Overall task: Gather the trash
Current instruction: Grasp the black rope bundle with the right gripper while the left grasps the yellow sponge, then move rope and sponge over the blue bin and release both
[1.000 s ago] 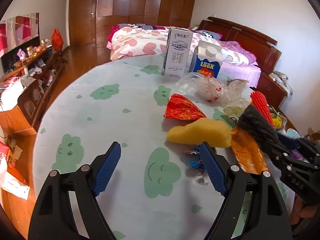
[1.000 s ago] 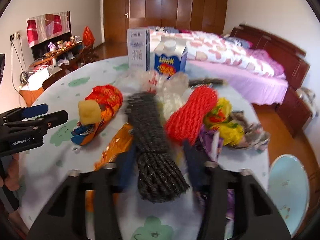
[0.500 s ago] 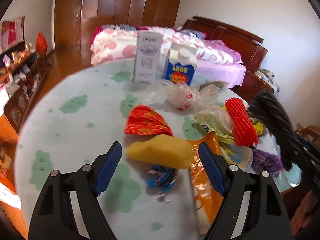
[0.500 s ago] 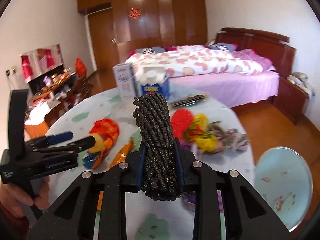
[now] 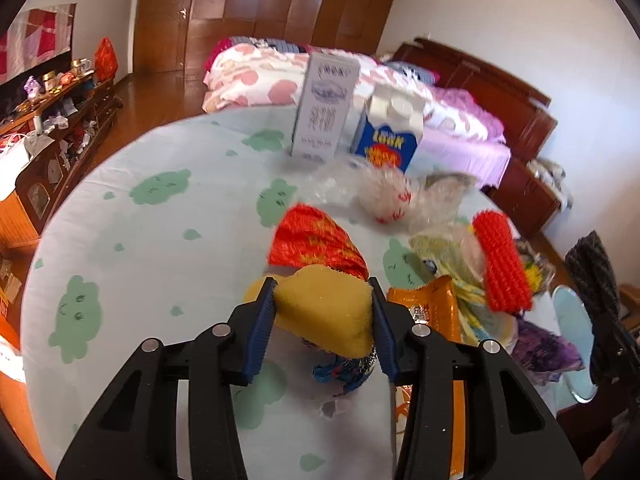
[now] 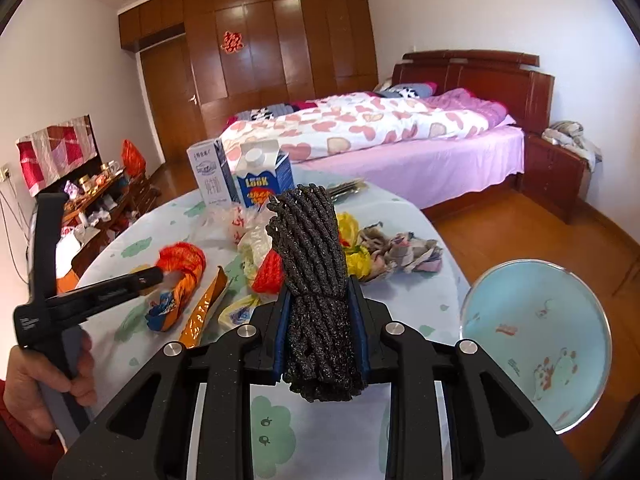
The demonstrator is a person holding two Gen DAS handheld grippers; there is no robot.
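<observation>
My left gripper [image 5: 322, 316] is shut on a yellow sponge [image 5: 324, 310] on the table, just in front of a red foil wrapper [image 5: 314, 240]. My right gripper [image 6: 322, 332] is shut on a bundle of black rope [image 6: 310, 264] and holds it up above the table; the bundle also shows in the left wrist view [image 5: 592, 264]. More trash lies on the round table [image 5: 160, 248]: an orange snack bag [image 5: 430, 310], a red mesh roll [image 5: 500, 264], clear plastic bags [image 5: 384, 196], a blue wrapper [image 5: 344, 370].
Two cartons stand at the far side, a grey one [image 5: 326, 110] and a blue one [image 5: 390, 132]. A light blue bin [image 6: 536, 356] stands on the floor right of the table. Crumpled paper [image 6: 400, 250] and yellow plastic [image 6: 352, 240] lie near the table's right edge. Bed behind.
My left gripper moved forward and shut on the yellow sponge. My right gripper shut on the black rope bundle and lifted it off the table.
</observation>
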